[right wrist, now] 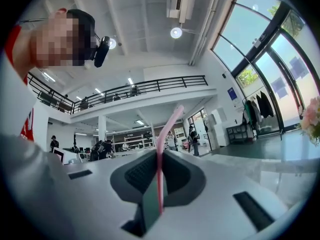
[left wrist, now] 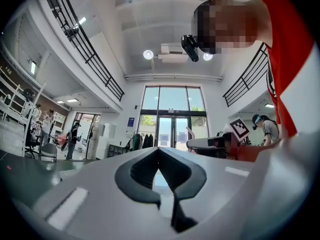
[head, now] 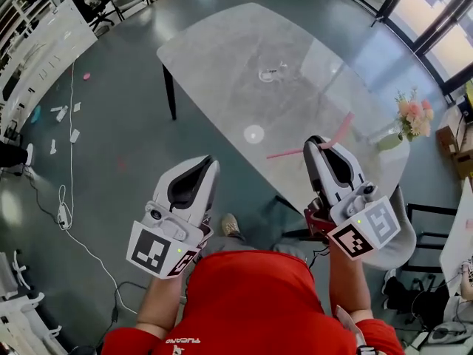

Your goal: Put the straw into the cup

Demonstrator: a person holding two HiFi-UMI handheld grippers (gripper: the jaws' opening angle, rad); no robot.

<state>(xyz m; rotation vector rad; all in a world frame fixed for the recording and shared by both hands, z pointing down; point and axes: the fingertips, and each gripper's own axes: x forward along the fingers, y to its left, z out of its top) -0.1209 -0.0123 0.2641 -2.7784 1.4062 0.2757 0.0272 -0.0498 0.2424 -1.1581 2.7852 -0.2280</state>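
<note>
Red-shirted torso [head: 251, 302] is seen nearest. A bent pink plastic straw [head: 336, 133] is clamped by the white right gripper [head: 318, 140]. The white left gripper [head: 209, 161] is closed on nothing.

1. In the head view the straw [head: 336, 132] vanishes mid-length behind the tip of the right gripper [head: 318, 142], so only two pink ends show.
2. The small clear thing [head: 270, 73] on the table [head: 222, 58] is too tiny to identify (cup or not, can't tell).
3. The red shirt [head: 244, 302] gets chopped by the bottom edge.
</note>
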